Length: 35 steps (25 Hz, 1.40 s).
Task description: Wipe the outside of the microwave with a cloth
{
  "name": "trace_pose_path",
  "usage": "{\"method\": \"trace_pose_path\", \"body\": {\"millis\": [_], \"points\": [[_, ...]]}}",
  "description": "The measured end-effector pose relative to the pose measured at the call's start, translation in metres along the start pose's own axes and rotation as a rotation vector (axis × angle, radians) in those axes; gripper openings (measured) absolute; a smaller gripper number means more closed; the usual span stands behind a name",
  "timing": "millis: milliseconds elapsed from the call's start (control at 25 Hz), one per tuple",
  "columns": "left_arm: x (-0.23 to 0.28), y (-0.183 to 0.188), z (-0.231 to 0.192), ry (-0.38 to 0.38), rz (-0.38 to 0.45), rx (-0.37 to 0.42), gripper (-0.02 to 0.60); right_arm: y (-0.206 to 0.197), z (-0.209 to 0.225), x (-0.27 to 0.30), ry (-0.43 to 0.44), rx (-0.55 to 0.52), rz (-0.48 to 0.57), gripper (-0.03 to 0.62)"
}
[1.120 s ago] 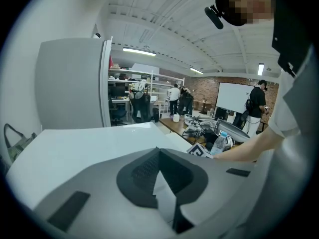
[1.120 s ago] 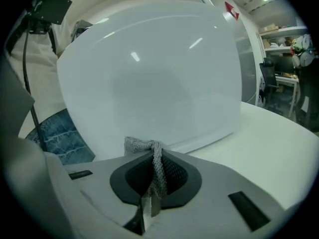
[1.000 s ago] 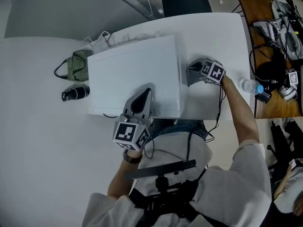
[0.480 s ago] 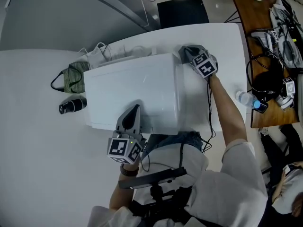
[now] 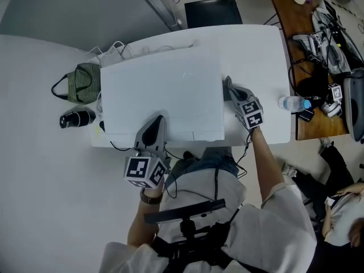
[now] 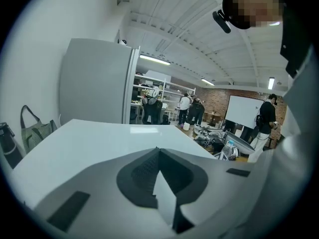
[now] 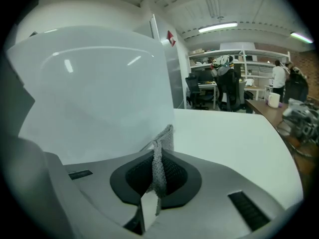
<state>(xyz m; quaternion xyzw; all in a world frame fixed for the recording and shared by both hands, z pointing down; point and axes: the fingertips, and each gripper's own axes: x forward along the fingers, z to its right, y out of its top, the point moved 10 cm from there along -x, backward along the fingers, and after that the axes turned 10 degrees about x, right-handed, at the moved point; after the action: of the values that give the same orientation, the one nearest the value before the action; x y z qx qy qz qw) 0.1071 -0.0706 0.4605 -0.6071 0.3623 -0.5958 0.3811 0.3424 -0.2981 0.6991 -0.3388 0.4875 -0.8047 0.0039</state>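
**Two grippers at the microwave: wiping the right side wall**

Seen from the head view, the white microwave (image 5: 162,92) stands on a white table (image 5: 259,44), its front edge toward the person. The right gripper (image 5: 228,86) lies just beside the microwave's right side wall. In the right gripper view its jaws are clamped on a thin grey mesh cloth (image 7: 160,151), whose free end rises above the jaw tips close to that wall; actual contact cannot be confirmed. The left gripper (image 5: 158,121) rests over the top panel near the front edge, with its jaws together and nothing between them.

The step in hand appears to be the wipe of the side wall. Only a narrow strip of cloth projects past the jaws, so the stroke is probably best made with the gripper angled to lay that strip flat on the wall, keeping the hard tips off the paint. Long, overlapping passes from back to front would likely cover the panel evenly. Light downward pressure from the left gripper should stop the housing sliding sideways. A water bottle (image 5: 293,103) stands near the right table edge, within reach of a wide elbow swing.
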Motion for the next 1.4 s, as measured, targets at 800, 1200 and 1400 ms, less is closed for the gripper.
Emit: {"method": "trace_pose_path", "body": {"millis": [800, 1200, 1400], "points": [[-0.322, -0.085, -0.093, 0.008, 0.247, 0.042, 0.025, 0.029, -0.534, -0.236, -0.157, 0.042, 0.611, 0.023], [-0.356, -0.069, -0.073, 0.031, 0.278, 0.069, 0.028, 0.043, -0.555, -0.254, -0.135, 0.045, 0.621, 0.023], [-0.364, -0.071, -0.052, 0.029, 0.247, 0.12, 0.028, 0.035, -0.553, -0.274, -0.131, 0.024, 0.638, 0.023]]}}
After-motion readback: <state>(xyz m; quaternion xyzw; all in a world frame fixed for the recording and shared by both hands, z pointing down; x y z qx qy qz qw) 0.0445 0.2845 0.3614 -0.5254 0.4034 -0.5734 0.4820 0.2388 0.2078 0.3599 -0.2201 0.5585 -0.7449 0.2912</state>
